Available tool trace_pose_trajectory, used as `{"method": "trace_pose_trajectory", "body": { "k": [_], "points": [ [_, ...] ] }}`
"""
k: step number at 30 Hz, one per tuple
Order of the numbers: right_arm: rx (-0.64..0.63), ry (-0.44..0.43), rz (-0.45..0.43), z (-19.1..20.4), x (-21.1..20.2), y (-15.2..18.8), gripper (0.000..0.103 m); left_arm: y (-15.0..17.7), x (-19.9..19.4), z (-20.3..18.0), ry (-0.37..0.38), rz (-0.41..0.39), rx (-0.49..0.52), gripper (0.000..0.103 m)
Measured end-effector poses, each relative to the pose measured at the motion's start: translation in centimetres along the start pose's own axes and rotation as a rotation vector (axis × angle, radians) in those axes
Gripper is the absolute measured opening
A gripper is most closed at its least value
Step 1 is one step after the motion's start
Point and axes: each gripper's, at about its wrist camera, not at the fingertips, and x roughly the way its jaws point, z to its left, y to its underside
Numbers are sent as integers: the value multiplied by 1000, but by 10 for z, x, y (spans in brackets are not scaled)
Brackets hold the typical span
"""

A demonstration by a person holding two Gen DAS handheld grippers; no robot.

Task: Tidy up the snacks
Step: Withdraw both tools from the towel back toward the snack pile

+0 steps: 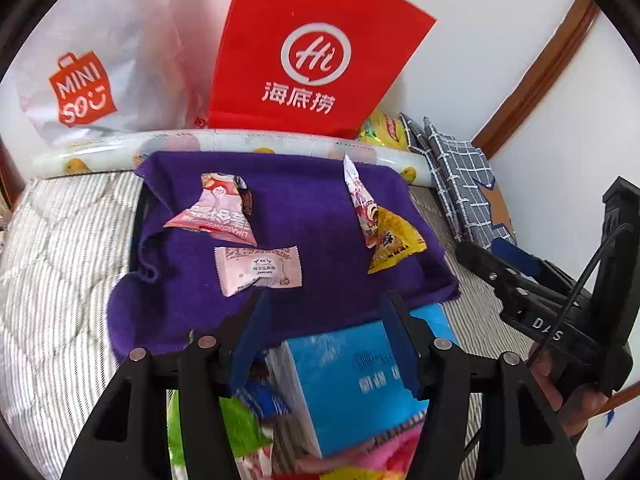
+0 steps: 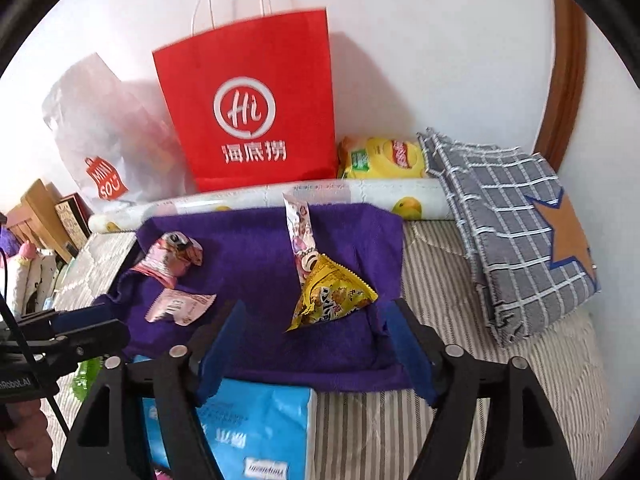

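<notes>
On a purple towel [image 1: 304, 208] [image 2: 256, 248] lie several snack packets. A pink packet [image 1: 218, 212] [image 2: 170, 258] and a pale pink flat wrapper [image 1: 258, 268] [image 2: 180, 306] sit on its left side. A yellow packet [image 1: 394, 242] [image 2: 330, 300] and a tall pink-white packet [image 1: 358, 196] [image 2: 298, 228] lean together on its right side. My left gripper [image 1: 324, 308] hangs open above the towel's near edge, just short of the flat wrapper, with nothing between its fingers. My right gripper [image 2: 312, 318] is open and empty just short of the yellow packet.
A blue tissue pack [image 1: 352, 384] [image 2: 256, 428] and loose snack wrappers [image 1: 236, 428] lie near me. A red paper bag [image 1: 312, 52] [image 2: 252, 108], a white plastic bag [image 1: 88, 64], a yellow chip bag [image 2: 382, 158] and a fruit-print roll [image 2: 360, 196] line the wall. Folded checked cloth [image 2: 516, 232] lies at right.
</notes>
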Motion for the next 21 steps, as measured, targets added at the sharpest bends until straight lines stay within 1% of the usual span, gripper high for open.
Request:
{"method": "trace_pose_trajectory", "body": {
  "k": [2, 4, 6, 7, 9, 13, 21],
  "points": [
    [-8, 13, -9, 3, -12, 2, 78, 4, -12, -2, -17, -23, 6, 68],
    [-14, 26, -19, 6, -23, 6, 80, 9, -22, -6, -41, -38, 14, 71],
    [-17, 49, -32, 8, -35, 10, 82, 15, -33, -10, -86, -45, 28, 75],
    [-19, 62, -41, 9, -41, 13, 83, 18, -37, -11, -107, -46, 30, 79],
    [-26, 80, -56, 12, -53, 20, 85, 25, -43, -12, -132, -53, 32, 79],
    [-30, 102, -85, 13, -72, 32, 85, 40, -55, -15, -180, -53, 26, 79],
    [12, 105, -103, 6, -98, 53, 85, 62, -77, -26, -166, -80, 55, 79]
  ]
}}
